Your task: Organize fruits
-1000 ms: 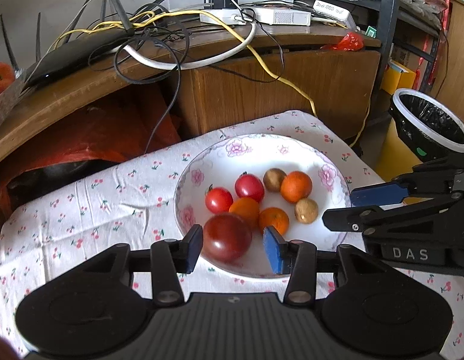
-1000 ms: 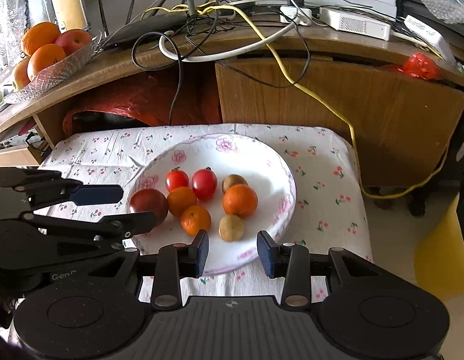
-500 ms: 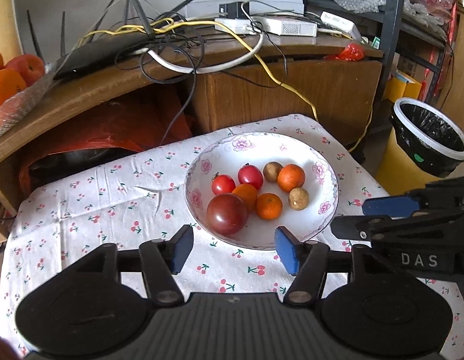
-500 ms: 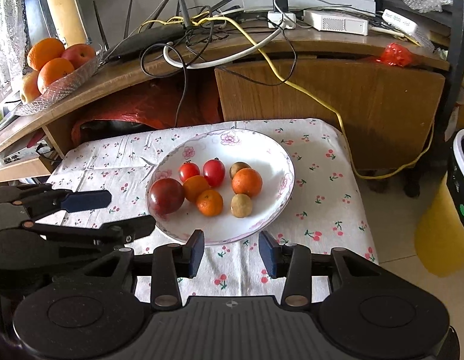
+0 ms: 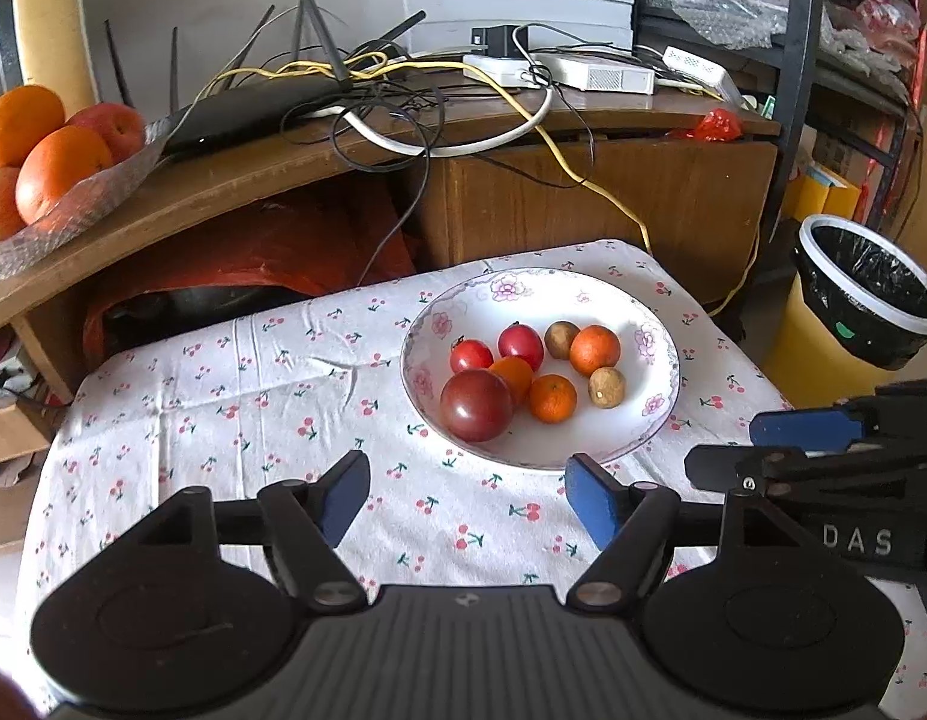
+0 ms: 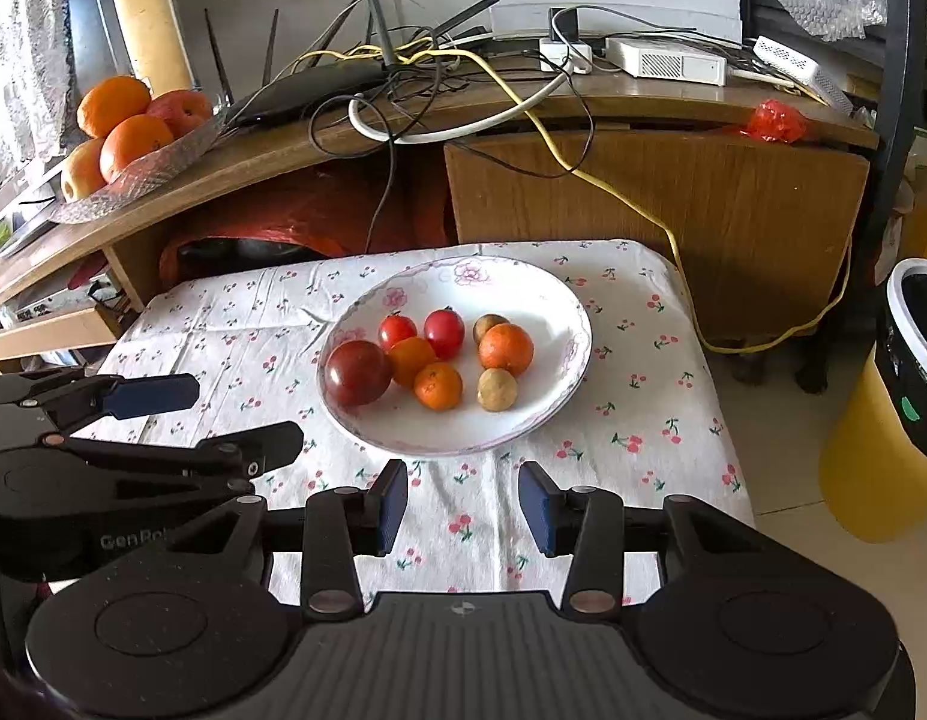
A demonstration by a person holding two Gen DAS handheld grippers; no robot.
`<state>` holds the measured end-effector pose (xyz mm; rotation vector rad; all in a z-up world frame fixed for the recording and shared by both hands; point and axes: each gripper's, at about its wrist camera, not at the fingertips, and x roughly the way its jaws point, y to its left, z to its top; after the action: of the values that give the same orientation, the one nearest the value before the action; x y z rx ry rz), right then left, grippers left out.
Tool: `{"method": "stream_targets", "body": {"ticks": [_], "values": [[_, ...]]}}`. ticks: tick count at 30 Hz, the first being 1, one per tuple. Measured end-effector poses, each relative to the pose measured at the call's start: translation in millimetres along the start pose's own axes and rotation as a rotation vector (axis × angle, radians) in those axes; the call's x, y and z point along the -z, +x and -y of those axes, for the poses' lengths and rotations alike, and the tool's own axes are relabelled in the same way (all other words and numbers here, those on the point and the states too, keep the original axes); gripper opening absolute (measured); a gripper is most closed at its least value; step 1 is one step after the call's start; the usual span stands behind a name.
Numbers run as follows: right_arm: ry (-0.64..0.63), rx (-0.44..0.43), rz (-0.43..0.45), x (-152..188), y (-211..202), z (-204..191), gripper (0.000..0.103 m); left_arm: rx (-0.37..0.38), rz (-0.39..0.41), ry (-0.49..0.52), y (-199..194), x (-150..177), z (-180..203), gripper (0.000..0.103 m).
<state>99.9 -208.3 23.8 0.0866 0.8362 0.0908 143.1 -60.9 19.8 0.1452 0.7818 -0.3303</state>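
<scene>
A white floral plate (image 5: 655, 414) (image 6: 559, 300) sits on a small table with a cherry-print cloth (image 5: 253, 408) (image 6: 643, 396). It holds a large dark red tomato (image 5: 476, 405) (image 6: 359, 372), two small red tomatoes (image 5: 520, 346) (image 6: 444, 333), three oranges (image 5: 594, 350) (image 6: 505, 348) and two brown fruits (image 5: 606, 387) (image 6: 497, 389). My left gripper (image 5: 466, 498) (image 6: 181, 420) hovers open and empty in front of the plate. My right gripper (image 6: 463, 507) (image 5: 757, 450) is open too, empty, just short of the plate's near rim.
A wooden desk (image 5: 613, 192) behind the table carries a router, tangled cables (image 5: 403, 96) and a glass bowl of oranges and apples (image 5: 49, 150) (image 6: 133, 132) at the left. A yellow bin with a black liner (image 5: 859, 312) (image 6: 895, 396) stands on the floor to the right.
Both grippers have drawn back and up from the plate. The left one, earlier around the dark tomato, has opened wider and left it lying on the plate.
</scene>
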Motion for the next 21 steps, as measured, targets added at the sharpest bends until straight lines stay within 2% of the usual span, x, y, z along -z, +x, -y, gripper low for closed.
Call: {"method": "stream_targets", "body": {"ticks": [8,17,21], "values": [[0.01,-0.004,0.0,14,-12,-3,0.037,-0.02,-0.009,-0.015,-12,18,-1,0.088],[0.029,-0.007,0.001,28,-25,-5,0.038,-0.067,0.014,-0.038,-28,32,1,0.103],[0.044,-0.007,-0.008,34,-29,-5,0.038,-0.098,0.013,-0.031,-32,37,3,0.103]]}}
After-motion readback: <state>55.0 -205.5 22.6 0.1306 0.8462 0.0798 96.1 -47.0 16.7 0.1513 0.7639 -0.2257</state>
